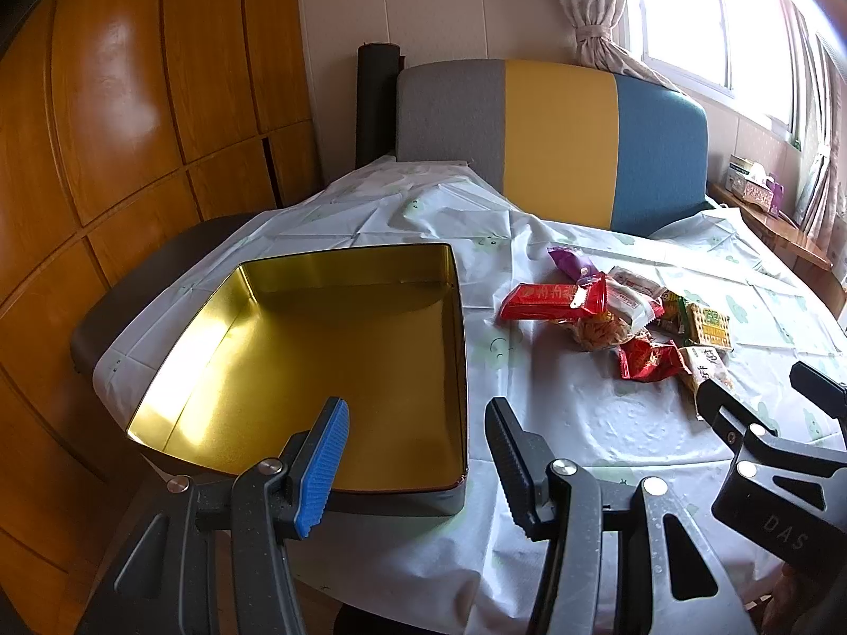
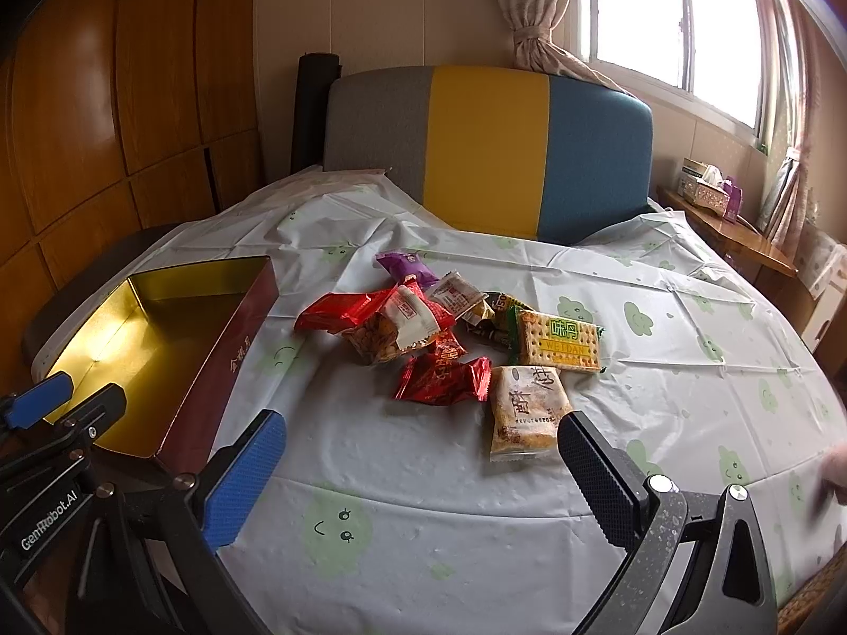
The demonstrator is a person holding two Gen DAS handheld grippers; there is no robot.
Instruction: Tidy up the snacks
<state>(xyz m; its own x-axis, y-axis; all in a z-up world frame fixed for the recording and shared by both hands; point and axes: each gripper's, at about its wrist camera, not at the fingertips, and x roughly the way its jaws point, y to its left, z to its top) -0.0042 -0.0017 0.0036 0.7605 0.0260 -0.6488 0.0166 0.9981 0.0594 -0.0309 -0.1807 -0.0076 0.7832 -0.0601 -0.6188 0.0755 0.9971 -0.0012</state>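
Nothing has been packed yet, by the look of it: the job stands at its very start. On the left sits the rectangular metal tin with a gold inside and dark red walls (image 1: 328,349), open-topped and holding nothing at all, its bottom bare and shining. The left gripper (image 1: 418,423) hovers over the tin's near right corner with its jaws parted and nothing between them. To the right of the tin, well apart from it on the white plastic tablecloth printed with pale green faces (image 2: 423,502), lies the loose heap of wrapped snacks (image 2: 450,338): red foil packets, a purple one at the far side, a green-and-yellow cracker pack, and nearest, a pale flaky-pastry packet (image 2: 524,413). The right gripper (image 2: 423,455) hangs just short of that packet, jaws wide and empty. The next move, I judge, is to close on one packet and carry it left into the tin.
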